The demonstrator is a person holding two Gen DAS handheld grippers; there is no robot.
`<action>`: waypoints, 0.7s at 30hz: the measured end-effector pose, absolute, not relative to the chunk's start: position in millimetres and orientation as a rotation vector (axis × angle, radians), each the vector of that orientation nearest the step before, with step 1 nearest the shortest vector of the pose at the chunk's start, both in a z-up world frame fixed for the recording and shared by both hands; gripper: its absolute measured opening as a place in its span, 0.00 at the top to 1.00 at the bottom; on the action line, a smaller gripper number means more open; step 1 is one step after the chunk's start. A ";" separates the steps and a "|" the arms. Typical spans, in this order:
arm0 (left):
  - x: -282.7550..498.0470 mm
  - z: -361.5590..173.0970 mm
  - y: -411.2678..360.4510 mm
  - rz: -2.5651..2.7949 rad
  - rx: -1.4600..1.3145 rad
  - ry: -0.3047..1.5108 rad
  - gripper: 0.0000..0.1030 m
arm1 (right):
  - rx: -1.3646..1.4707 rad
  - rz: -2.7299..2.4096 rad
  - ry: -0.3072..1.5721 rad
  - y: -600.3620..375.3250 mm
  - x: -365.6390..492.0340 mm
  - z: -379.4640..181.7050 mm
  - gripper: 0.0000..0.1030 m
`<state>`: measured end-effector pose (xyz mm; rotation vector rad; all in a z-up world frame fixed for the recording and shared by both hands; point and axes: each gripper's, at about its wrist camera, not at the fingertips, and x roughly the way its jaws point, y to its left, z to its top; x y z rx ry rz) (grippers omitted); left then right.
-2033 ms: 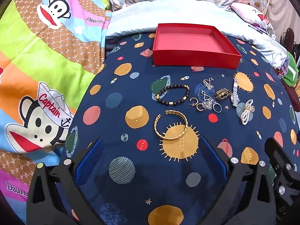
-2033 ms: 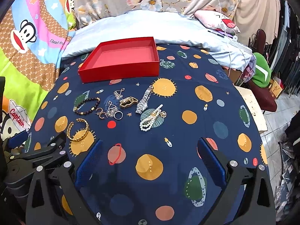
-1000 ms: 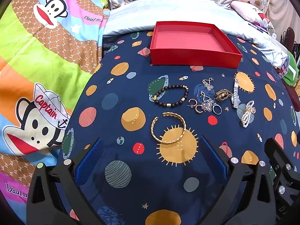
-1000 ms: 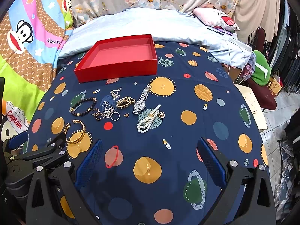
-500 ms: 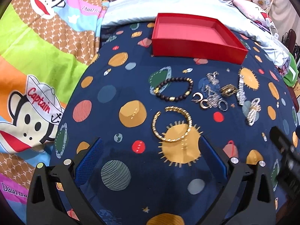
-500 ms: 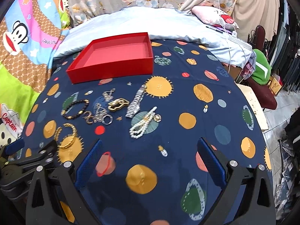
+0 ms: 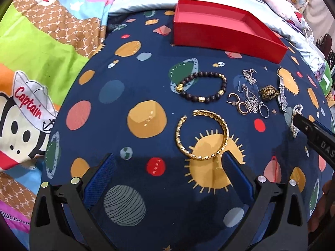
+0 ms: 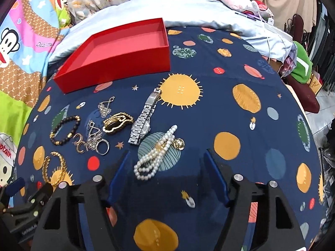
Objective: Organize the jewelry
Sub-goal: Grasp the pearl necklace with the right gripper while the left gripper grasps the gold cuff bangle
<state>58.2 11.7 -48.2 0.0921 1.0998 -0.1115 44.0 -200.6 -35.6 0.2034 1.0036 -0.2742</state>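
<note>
An empty red box (image 7: 219,29) (image 8: 117,48) stands at the far side of a navy planet-print cloth. Jewelry lies in front of it: a gold cuff bangle (image 7: 202,135) (image 8: 53,167), a dark bead bracelet (image 7: 202,90) (image 8: 65,129), earrings and rings (image 7: 249,102) (image 8: 94,138), a gold piece (image 8: 117,122), a silver watch (image 8: 144,119) and a pearl strand (image 8: 156,156). My left gripper (image 7: 167,163) is open, its right finger just below the bangle. My right gripper (image 8: 167,161) is open, the pearl strand lying between its fingers.
A cartoon monkey blanket (image 7: 31,62) lies to the left and a pale blue sheet (image 8: 188,8) behind the box. The cloth-covered surface drops off at the right, with clutter and a green item (image 8: 301,67) beyond.
Both grippers have moved forward and down toward the jewelry. The left one closed in on the gold bangle, the right one on the pearl strand and narrowed its opening.
</note>
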 end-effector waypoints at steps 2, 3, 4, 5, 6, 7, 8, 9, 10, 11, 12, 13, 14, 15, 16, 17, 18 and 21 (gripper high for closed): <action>60.3 -51.5 6.3 -0.123 0.104 1.105 0.05 | 0.214 -0.278 1.014 -203.2 47.1 -40.9 0.39; 61.2 -53.7 2.8 -0.132 0.109 1.109 0.05 | 0.223 -0.274 1.019 -204.6 48.3 -43.3 0.44; 61.7 -55.1 0.6 -0.137 0.111 1.113 0.05 | 0.231 -0.273 1.022 -206.7 49.6 -45.5 0.44; 62.4 -56.8 -1.6 -0.139 0.115 1.116 0.05 | 0.227 -0.275 1.014 -206.9 49.6 -45.0 0.46; 63.3 -59.1 -4.5 -0.142 0.120 1.120 0.05 | 0.223 -0.276 1.013 -207.3 50.2 -45.3 0.47; 64.0 -60.7 -6.4 -0.142 0.124 1.121 0.05 | 0.218 -0.275 1.012 -207.5 51.2 -45.7 0.47; 64.5 -61.5 -7.2 -0.142 0.124 1.121 0.05 | 0.215 -0.275 1.011 -207.7 51.6 -45.9 0.49; 65.1 -61.6 -8.3 -0.142 0.122 1.113 0.05 | 0.211 -0.276 1.011 -207.7 51.7 -46.0 0.51; 65.4 -61.4 -8.7 -0.141 0.124 1.110 0.05 | 0.206 -0.278 1.011 -207.6 51.2 -46.2 0.52; 66.2 -61.6 -9.3 -0.140 0.126 1.106 0.05 | 0.201 -0.279 1.011 -208.2 50.1 -46.3 0.56; 67.3 -61.5 -9.4 -0.141 0.125 1.102 0.05 | 0.196 -0.279 1.012 -208.5 49.3 -46.1 0.62; 68.5 -61.8 -8.8 -0.141 0.120 1.101 0.05 | 0.194 -0.275 1.011 -208.6 48.0 -45.8 0.65; 69.3 -62.1 -7.8 -0.142 0.110 1.103 0.05 | 0.196 -0.272 1.013 -209.1 46.8 -45.5 0.71; 70.1 -62.6 -6.4 -0.146 0.097 1.107 0.05 | 0.198 -0.270 1.016 -209.4 45.4 -45.3 0.76; 70.7 -63.0 -5.2 -0.147 0.087 1.108 0.05 | 0.202 -0.264 1.018 -209.4 44.1 -45.1 0.78; 70.9 -62.8 -4.4 -0.146 0.081 1.106 0.05 | 0.205 -0.259 1.020 -209.4 42.6 -45.0 0.81; 70.9 -62.6 -4.2 -0.146 0.078 1.103 0.06 | 0.209 -0.254 1.022 -209.2 41.3 -44.9 0.81; 71.0 -61.7 -5.0 -0.142 0.083 1.088 0.09 | 0.217 -0.242 1.025 -208.2 37.0 -44.6 0.81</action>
